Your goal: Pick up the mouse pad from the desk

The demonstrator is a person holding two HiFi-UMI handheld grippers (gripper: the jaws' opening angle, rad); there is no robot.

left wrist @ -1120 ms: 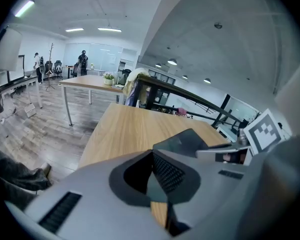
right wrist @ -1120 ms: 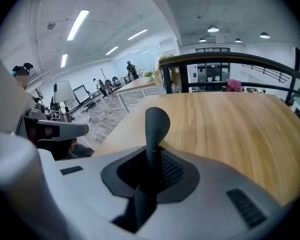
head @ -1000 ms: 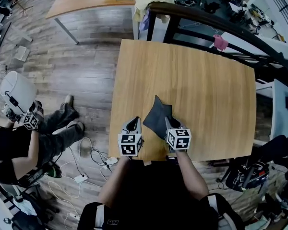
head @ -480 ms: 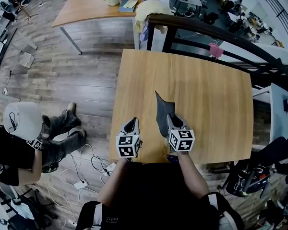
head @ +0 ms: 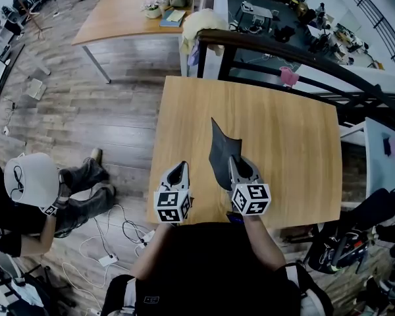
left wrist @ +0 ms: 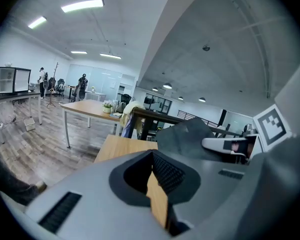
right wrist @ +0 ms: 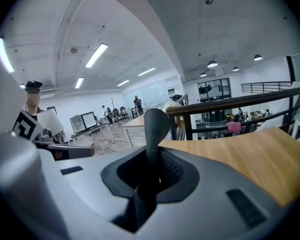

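The dark grey mouse pad (head: 221, 151) hangs in the air above the wooden desk (head: 283, 137), standing nearly edge-on. My right gripper (head: 237, 164) is shut on its near edge; in the right gripper view the mouse pad (right wrist: 155, 129) rises upright out of the closed jaws. My left gripper (head: 178, 171) is shut with nothing in it, raised above the desk's front left part, a little left of the pad. In the left gripper view the mouse pad (left wrist: 190, 136) shows to the right, with the desk (left wrist: 122, 146) beyond the jaws.
A black railing (head: 276, 48) runs along the desk's far side. Another wooden table (head: 128, 12) with small items stands further back. A person sits on the floor at the left (head: 46, 189), with cables (head: 118, 232) nearby.
Both grippers have risen. The mouse pad, lying partly on the desk a second ago, has come up off it in the right gripper and turned edge-on.
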